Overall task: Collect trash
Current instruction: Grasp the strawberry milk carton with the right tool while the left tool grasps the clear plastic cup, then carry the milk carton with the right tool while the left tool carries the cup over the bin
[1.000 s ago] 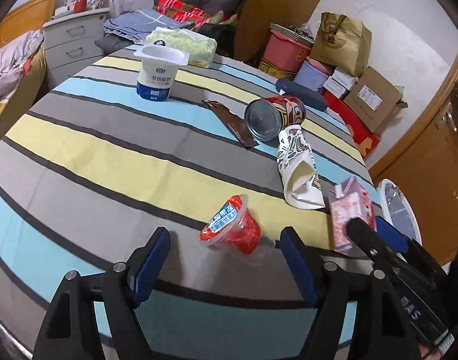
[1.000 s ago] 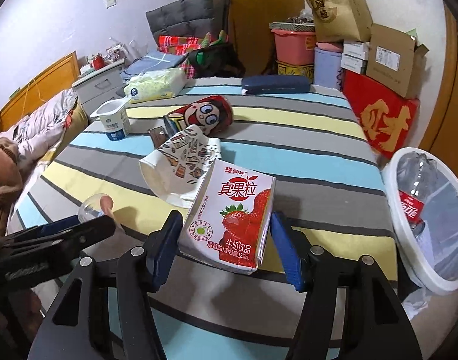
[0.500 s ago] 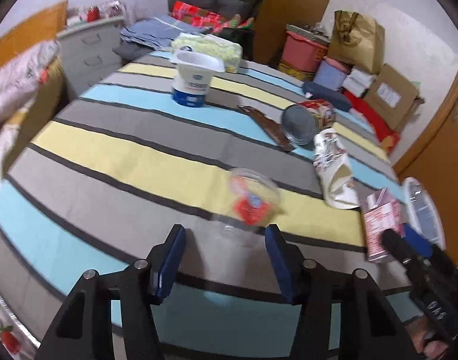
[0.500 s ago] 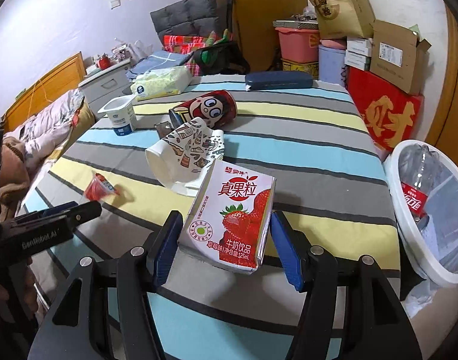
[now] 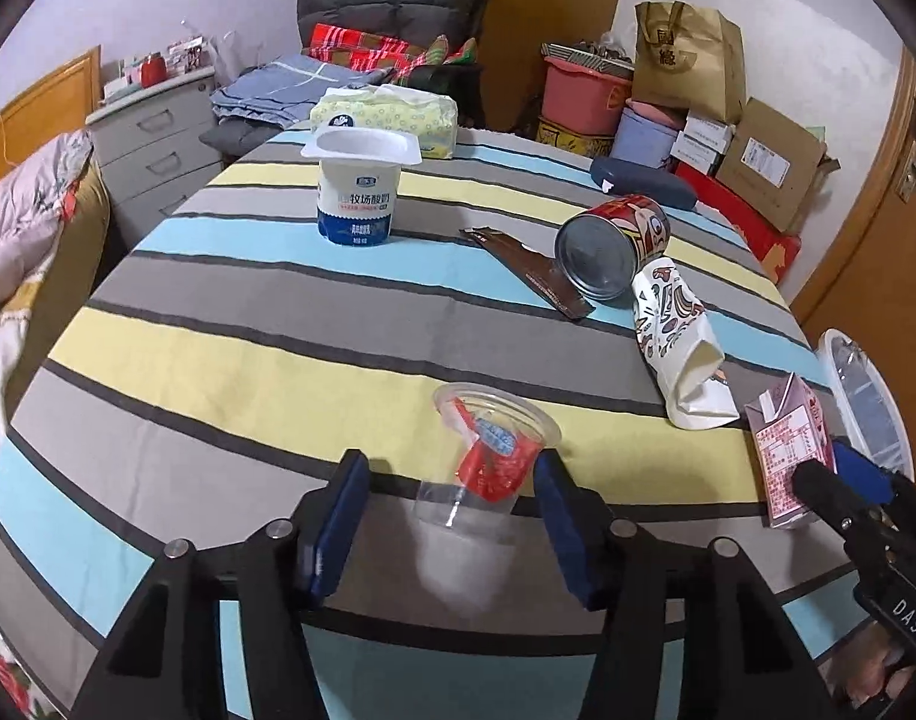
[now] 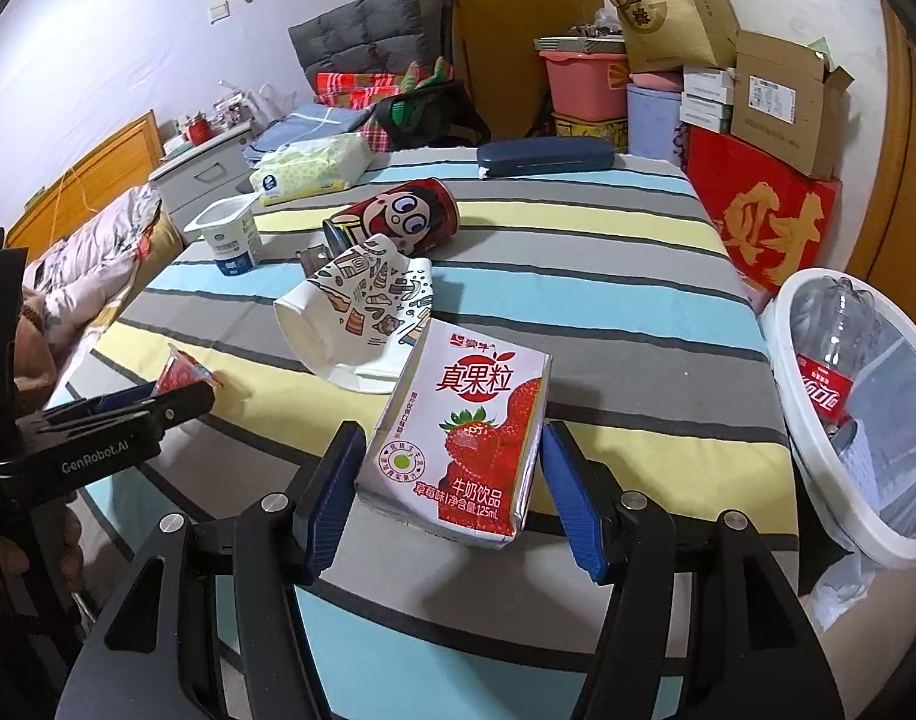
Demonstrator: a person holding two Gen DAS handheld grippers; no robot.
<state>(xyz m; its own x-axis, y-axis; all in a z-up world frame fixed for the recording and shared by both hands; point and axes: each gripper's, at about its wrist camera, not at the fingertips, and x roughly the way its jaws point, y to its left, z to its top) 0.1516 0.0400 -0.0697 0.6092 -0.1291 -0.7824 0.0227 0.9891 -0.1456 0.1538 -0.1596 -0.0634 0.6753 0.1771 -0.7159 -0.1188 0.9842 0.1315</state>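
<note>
A clear plastic cup [image 5: 487,462] with a red label lies on the striped tablecloth [image 5: 248,372], its bottom toward me. My left gripper [image 5: 452,516] straddles it with closing jaws. The right pad is at the cup's side and a gap shows at the left pad. In the right wrist view the cup [image 6: 182,369] sits at the left gripper [image 6: 158,408]. My right gripper [image 6: 452,480] is shut on a strawberry milk carton [image 6: 463,426], which also shows in the left wrist view [image 5: 787,456]. A white lined bin [image 6: 781,324] with a cola bottle stands at the table's right edge.
On the cloth are a yoghurt tub [image 5: 359,192], a brown wrapper [image 5: 529,267], a red can [image 5: 613,246] on its side and a crumpled paper cup [image 5: 679,348]. A tissue pack [image 5: 392,120] and a blue case [image 5: 643,183] lie at the far edge. Boxes and bags stand behind.
The left jaws have narrowed around the plastic cup, and the cup has swung from lying sideways to bottom toward me. The right gripper and its carton have kept still.
</note>
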